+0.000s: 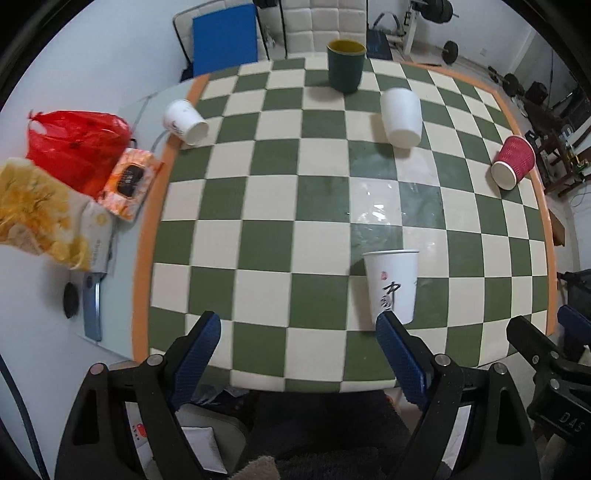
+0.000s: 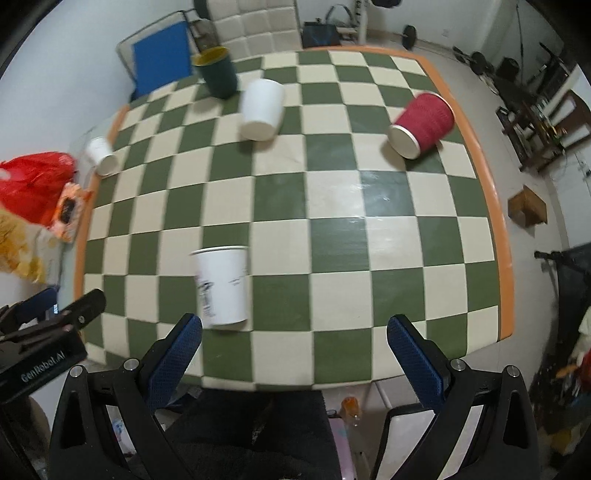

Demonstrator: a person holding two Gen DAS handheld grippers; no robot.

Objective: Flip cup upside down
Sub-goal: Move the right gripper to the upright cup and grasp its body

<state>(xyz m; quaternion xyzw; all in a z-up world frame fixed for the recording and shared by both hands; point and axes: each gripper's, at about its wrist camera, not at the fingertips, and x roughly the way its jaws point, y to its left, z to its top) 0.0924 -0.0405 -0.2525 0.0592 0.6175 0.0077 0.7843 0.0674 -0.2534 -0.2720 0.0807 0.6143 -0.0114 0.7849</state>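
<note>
A white paper cup with black writing (image 1: pixel 392 286) stands upright, mouth up, near the front of the checkered table (image 1: pixel 258 206); it also shows in the right wrist view (image 2: pixel 221 286). My left gripper (image 1: pixel 297 326) is open and empty, its right fingertip just in front of this cup. My right gripper (image 2: pixel 295 330) is open and empty, with the cup just beyond its left finger. A plain white cup (image 1: pixel 402 118), a red ribbed cup (image 1: pixel 513 161) and a small white cup (image 1: pixel 185 122) lie on their sides. A dark green cup (image 1: pixel 346 65) stands upright at the back.
A red plastic bag (image 1: pixel 74 147), an orange wipes pack (image 1: pixel 129 182) and a yellow snack bag (image 1: pixel 40 210) lie left of the table. A white chair (image 1: pixel 325 26) and a blue panel (image 1: pixel 224 38) stand behind it. A cardboard box (image 2: pixel 527 206) sits on the floor at right.
</note>
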